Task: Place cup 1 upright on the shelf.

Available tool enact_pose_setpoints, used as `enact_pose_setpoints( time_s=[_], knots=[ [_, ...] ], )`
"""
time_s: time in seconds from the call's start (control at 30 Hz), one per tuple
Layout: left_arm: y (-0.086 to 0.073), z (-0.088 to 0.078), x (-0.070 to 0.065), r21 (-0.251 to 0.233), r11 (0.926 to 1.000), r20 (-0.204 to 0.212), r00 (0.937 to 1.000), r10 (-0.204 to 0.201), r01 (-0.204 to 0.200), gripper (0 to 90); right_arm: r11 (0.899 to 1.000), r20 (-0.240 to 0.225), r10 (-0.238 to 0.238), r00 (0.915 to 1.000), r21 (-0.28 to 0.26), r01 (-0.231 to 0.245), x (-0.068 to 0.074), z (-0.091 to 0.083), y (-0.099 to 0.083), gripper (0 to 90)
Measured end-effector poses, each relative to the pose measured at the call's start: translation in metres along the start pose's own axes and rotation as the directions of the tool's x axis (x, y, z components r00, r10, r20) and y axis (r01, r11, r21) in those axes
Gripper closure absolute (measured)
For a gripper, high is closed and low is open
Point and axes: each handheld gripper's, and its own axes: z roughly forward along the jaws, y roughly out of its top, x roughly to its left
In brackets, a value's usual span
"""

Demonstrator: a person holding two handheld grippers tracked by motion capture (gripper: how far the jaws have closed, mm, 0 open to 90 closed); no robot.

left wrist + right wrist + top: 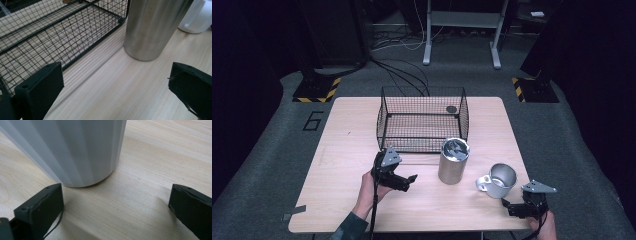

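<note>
Left gripper: held by the person's left hand at about 7 o'clock on the table; its jaws stand wide apart with nothing between them and aim toward 3 o'clock at the steel tumbler.
Steel tumbler: upright near the table's centre, just at 6 o'clock of the wire basket; in the left gripper view it stands ahead of the jaws, apart from them.
Right gripper: at about 5 o'clock near the table's front edge, jaws spread wide and holding nothing, pointed toward the mug.
Mug: white outside, metallic inside, upright at 4 o'clock of the tumbler, handle turned toward 9 o'clock; in the right gripper view its ribbed wall sits just beyond the jaw tips, not between them.
Wire basket: black mesh, at 12 o'clock on the table, with a small dark round disc inside its far right corner.
</note>
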Motion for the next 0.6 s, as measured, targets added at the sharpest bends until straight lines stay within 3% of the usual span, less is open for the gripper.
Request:
enact_pose_setpoints(
  time_s=[0.27,0.6],
  knots=[
    [0.014,0.007,-0.007,-0.005,0.9994,0.032,0.9989,0.034,-0.033,0.0,1.0,0.0,0.0,1.0,0.0,0.0,0.0,0.0,0.0,0.0],
    [0.031,0.015,-0.013,-0.023,0.9986,0.075,0.996,0.049,-0.048,0.0,1.0,0.0,-0.002,1.0,-0.001,0.002,0.0,0.0,0.0,0.0]
  ],
)
